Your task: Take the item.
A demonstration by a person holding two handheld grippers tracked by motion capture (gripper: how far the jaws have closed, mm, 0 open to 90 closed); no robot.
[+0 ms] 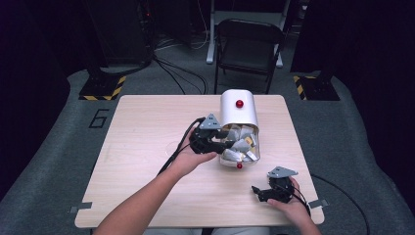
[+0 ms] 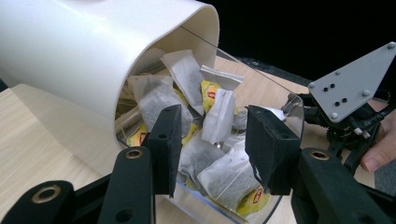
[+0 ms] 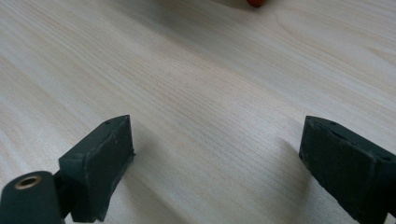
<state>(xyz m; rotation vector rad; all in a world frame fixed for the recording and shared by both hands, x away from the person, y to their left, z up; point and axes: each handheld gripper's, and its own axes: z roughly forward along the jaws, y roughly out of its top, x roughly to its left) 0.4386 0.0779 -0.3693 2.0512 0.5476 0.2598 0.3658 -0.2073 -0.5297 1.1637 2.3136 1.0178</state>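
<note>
A white canister (image 1: 238, 115) with a red knob (image 1: 239, 103) lies on its side at the middle of the table. Its clear front part (image 1: 254, 152) is packed with several tea bags (image 2: 154, 100), white and yellow-tagged. My left gripper (image 1: 222, 143) reaches into that opening from the left. In the left gripper view its jaws (image 2: 212, 126) stand apart with an upright white tea bag (image 2: 219, 116) between them, and the pads do not press on it. My right gripper (image 1: 258, 192) rests near the table's front right, open (image 3: 215, 140) over bare wood.
The light wooden table (image 1: 147, 147) has free room at the left and front. A second red knob (image 1: 239, 165) sits at the canister's near end. A dark folding chair (image 1: 249, 44) and floor cables (image 1: 171, 73) lie beyond the far edge.
</note>
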